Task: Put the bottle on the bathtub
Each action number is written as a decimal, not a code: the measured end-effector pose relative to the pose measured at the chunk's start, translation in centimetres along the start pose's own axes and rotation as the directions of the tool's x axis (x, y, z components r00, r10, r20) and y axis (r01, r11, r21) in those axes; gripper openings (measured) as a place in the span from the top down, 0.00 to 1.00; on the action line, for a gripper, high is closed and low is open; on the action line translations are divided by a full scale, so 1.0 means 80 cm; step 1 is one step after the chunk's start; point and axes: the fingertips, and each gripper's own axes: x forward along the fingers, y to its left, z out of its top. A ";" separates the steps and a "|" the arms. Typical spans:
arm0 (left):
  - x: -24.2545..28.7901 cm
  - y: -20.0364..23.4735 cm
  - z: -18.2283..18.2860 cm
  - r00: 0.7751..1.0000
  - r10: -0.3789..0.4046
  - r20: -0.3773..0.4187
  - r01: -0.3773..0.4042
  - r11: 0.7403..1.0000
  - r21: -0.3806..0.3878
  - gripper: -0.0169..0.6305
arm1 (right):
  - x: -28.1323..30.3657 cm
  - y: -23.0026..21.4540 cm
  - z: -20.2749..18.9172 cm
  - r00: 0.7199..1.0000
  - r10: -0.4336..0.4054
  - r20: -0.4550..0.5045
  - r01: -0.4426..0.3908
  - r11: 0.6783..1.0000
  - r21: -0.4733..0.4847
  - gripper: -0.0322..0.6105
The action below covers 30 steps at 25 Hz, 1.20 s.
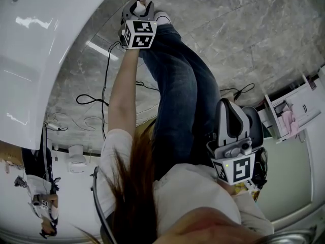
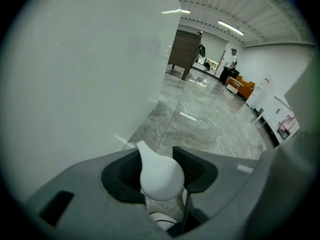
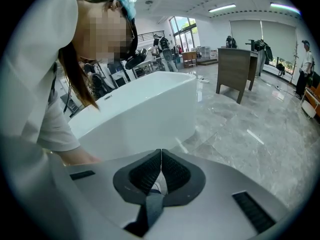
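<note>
Right gripper [image 3: 160,153]: held at the person's hip, well apart from the glossy white bathtub [image 1: 51,60]. Jaws pressed together, nothing between them.

Left gripper [image 1: 138,4]: reached down beside the bathtub's curved outer wall. Jaws pinch the rounded, teardrop-shaped top of the white plastic bottle [image 2: 161,176], which sits low, near the grey marble-patterned floor [image 1: 264,39].

Step in hand, by judgement: pick-up. The next move calls for a firm hold, a lift clear of the wall and an upright set-down on the bathtub.

Beyond the bathtub: loose black cables [image 1: 96,100] and a white cabinet [image 1: 297,108].
</note>
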 end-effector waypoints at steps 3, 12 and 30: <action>-0.003 -0.005 0.005 1.000 -0.003 0.009 0.003 1.000 0.006 0.70 | -0.004 -0.002 -0.001 1.000 0.007 0.001 -0.007 1.000 -0.004 0.93; -0.012 -0.004 0.016 0.999 0.013 0.048 -0.014 1.000 0.020 0.64 | -0.013 -0.006 0.001 0.999 0.022 0.023 -0.022 1.000 -0.003 0.93; -0.098 -0.012 0.085 0.995 0.071 0.072 -0.069 0.997 -0.020 0.63 | -0.072 0.021 0.055 0.993 0.074 0.093 -0.076 0.997 0.019 0.93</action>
